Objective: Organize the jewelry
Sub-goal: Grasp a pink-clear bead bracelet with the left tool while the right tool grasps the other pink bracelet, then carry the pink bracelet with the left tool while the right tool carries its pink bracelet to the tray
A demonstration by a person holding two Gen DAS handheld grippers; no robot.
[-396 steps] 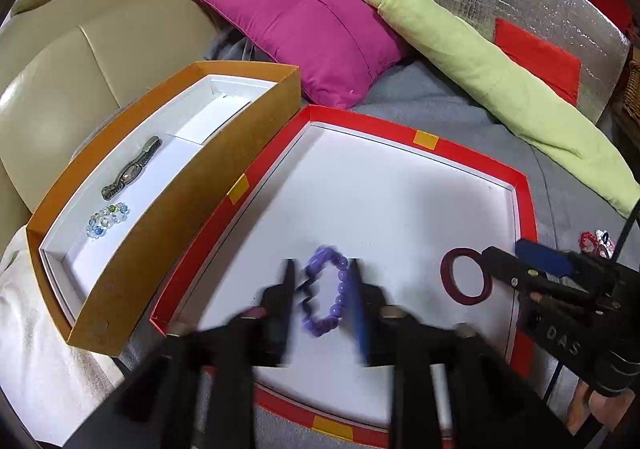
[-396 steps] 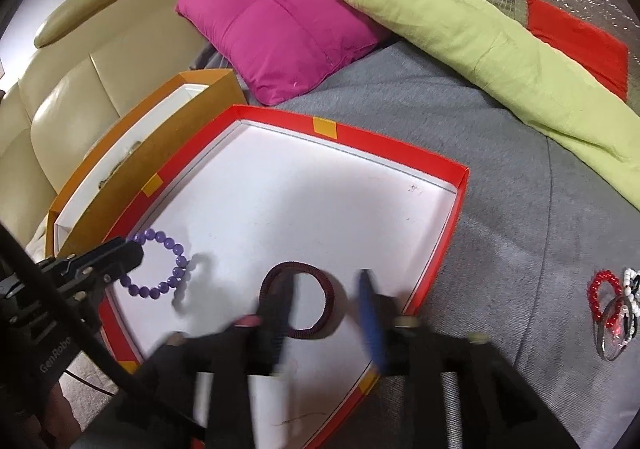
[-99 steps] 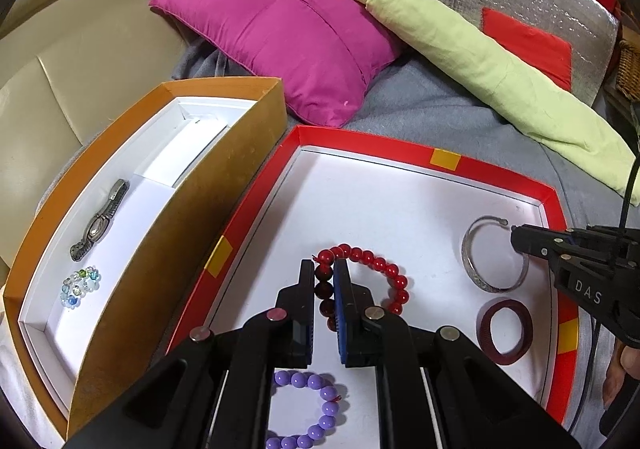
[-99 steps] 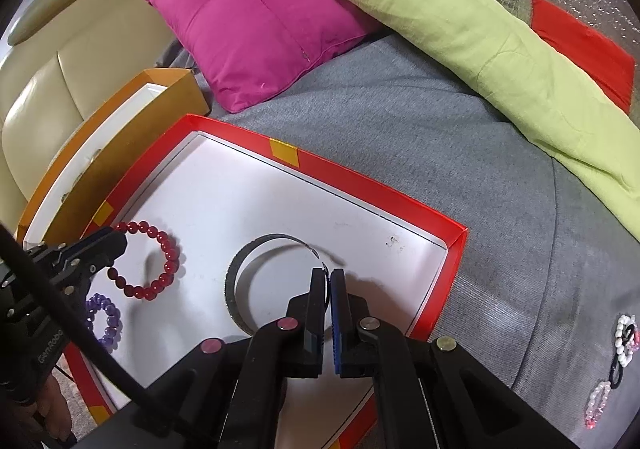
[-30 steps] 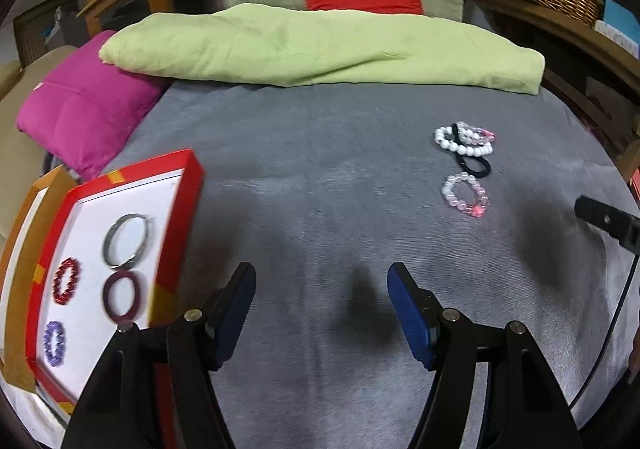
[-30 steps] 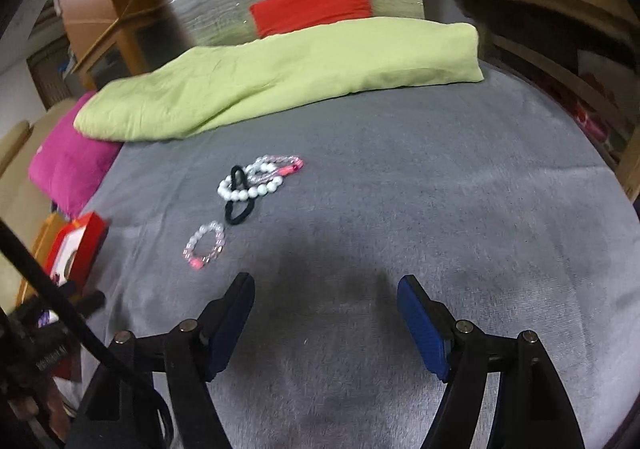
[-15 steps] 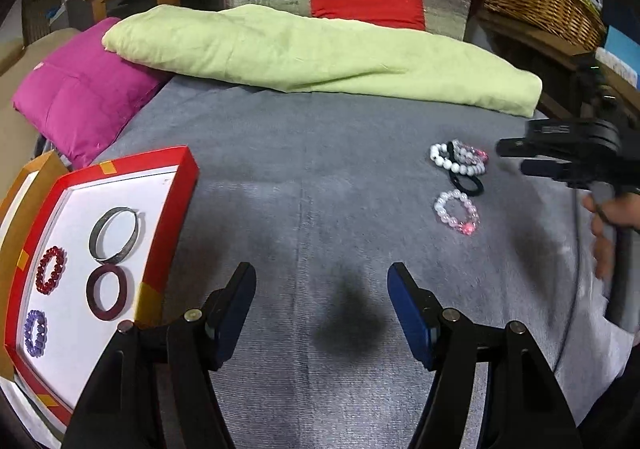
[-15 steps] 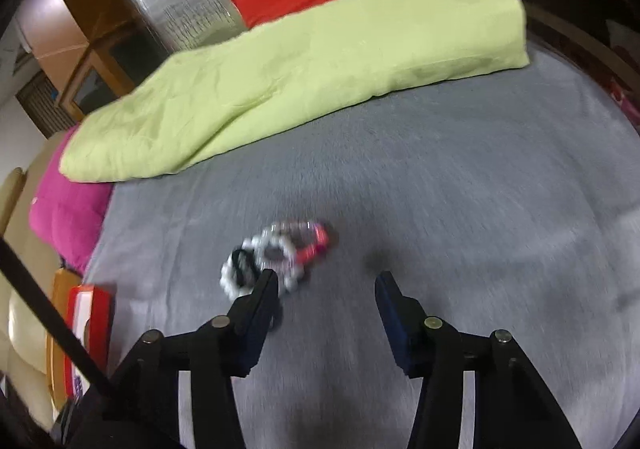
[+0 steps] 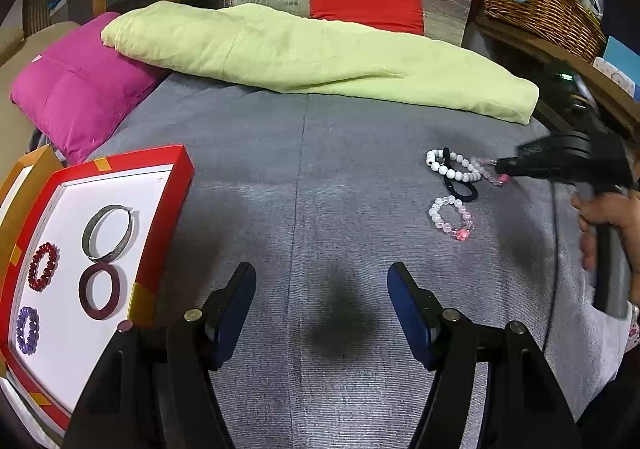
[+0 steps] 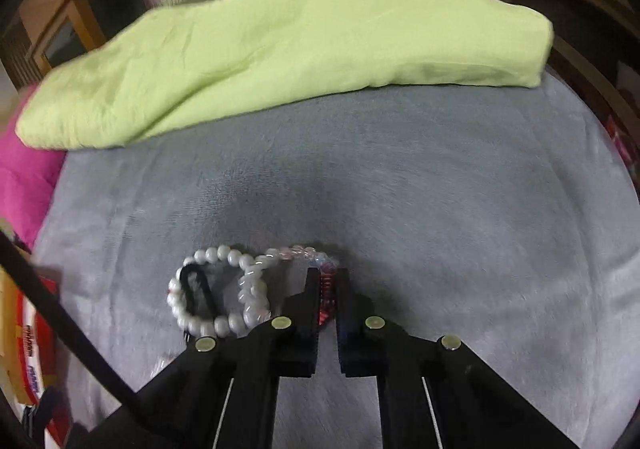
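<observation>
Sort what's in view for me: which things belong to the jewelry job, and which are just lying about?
Job:
- red tray holding four bracelets
- white bead bracelet
- pink bead bracelet
- pink-and-clear bracelet, pinched by the right hand-held gripper
- black hair tie, perhaps

Lying about:
- green blanket
- magenta pillow
- wicker basket

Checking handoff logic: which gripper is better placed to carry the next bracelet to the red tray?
Right. The right gripper is shut on the pink beaded bracelet in the pile; the left gripper hangs open over bare grey blanket.

Pink bead bracelet [image 10: 326, 291] pinched, white beads [image 10: 208, 289] beside
</observation>
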